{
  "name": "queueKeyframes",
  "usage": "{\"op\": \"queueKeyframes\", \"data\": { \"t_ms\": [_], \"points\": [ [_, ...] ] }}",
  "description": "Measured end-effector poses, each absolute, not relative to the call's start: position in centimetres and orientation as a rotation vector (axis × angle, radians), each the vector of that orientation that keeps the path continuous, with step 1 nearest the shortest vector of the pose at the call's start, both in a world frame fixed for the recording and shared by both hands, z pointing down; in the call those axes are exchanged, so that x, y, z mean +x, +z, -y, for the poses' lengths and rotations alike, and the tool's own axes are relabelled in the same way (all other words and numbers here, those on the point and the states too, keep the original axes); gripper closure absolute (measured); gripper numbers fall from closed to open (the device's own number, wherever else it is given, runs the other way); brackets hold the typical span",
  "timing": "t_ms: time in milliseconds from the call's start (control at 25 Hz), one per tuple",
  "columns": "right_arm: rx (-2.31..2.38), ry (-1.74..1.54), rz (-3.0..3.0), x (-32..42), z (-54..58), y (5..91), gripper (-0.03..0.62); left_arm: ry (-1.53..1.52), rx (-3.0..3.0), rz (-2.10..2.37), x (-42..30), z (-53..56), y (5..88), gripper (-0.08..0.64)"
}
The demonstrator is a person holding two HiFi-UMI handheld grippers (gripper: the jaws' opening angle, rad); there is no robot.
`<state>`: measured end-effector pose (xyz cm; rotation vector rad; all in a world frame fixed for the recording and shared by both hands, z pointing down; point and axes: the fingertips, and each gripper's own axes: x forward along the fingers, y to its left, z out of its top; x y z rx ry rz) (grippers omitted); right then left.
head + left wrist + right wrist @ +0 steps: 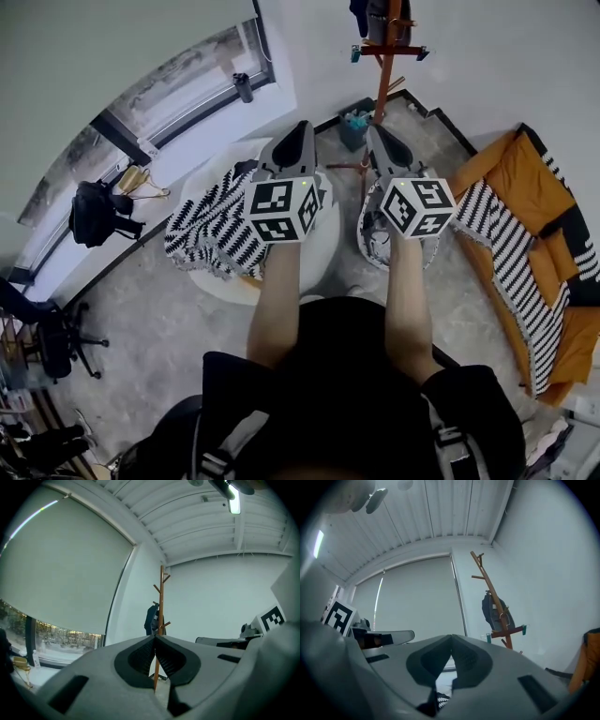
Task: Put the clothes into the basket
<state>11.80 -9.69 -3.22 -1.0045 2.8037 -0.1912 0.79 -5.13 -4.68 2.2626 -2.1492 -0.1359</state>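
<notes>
Closing tip to tip, the left gripper (298, 131) and right gripper (380, 136) are seen clamped on a black-and-white zigzag garment (214, 230). It is draped below and between them, above a white round basket (323, 244). The cloth is judged light, soft and limp, apt to sag and trail. It is best taken at bunched folds, since thin fabric may slip. Beyond, a wooden coat stand (382, 66) and an orange couch (525, 169) are seen.

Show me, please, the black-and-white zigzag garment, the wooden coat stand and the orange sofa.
black-and-white zigzag garment (211, 234): head view, left hanging part.
wooden coat stand (161, 592): left gripper view, upright pole.
orange sofa (520, 173): head view, bare orange cushion.
</notes>
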Motion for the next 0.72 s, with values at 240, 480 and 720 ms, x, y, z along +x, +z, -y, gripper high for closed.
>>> {"op": "queueKeyframes", "data": {
  "t_ms": [240,480,720],
  "points": [
    [-1.006,-0.161,-2.815,11.8,10.1,-3.4,0.581,-0.143,2.267,2.136,0.9,5.9,-4.5,0.552],
    [-1.004,-0.14,-2.821,11.7,10.4,-3.7,0.581,-0.147,2.279,2.12,1.0,6.5,-4.6,0.552],
    [-1.011,-0.126,-2.828,11.2,11.0,-3.5,0.581,-0.146,2.28,2.118,0.5,7.2,-4.4,0.552]
  ]
}}
